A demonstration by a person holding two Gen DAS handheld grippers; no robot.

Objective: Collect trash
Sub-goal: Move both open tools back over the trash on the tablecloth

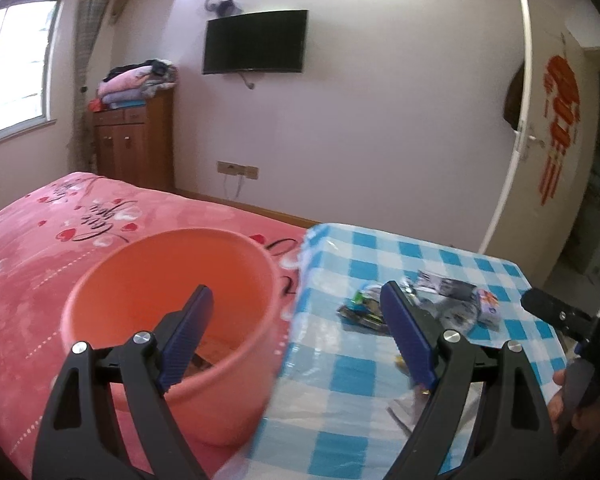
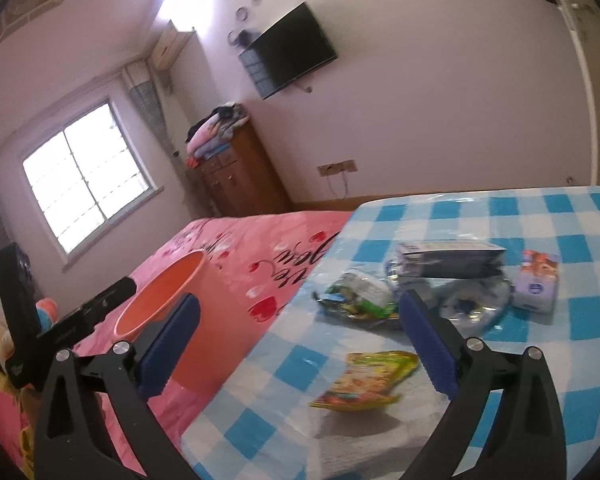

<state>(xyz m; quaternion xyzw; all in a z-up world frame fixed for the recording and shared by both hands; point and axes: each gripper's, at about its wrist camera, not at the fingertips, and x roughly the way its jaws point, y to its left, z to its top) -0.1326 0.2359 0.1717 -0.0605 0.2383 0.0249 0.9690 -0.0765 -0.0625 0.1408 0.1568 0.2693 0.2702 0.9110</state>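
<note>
Both tools, left (image 1: 296, 334) and right (image 2: 300, 344), are spread wide, grasping nothing. The wrappers (image 2: 364, 382) lie lower centre near the checkered counter (image 2: 540, 400) edge; more trash (image 2: 440, 280) sits mid-frame. The pink bucket (image 1: 172, 320) stands lower left on the bed (image 1: 40, 240), just beside the counter's edge.

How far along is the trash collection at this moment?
Barely begun. The pink bucket holds what looks like one flat piece. Both the left gripper and right gripper are open and empty. The yellow wrapper, green packet, dark pouch and tissue pack remain on the checkered table.
</note>
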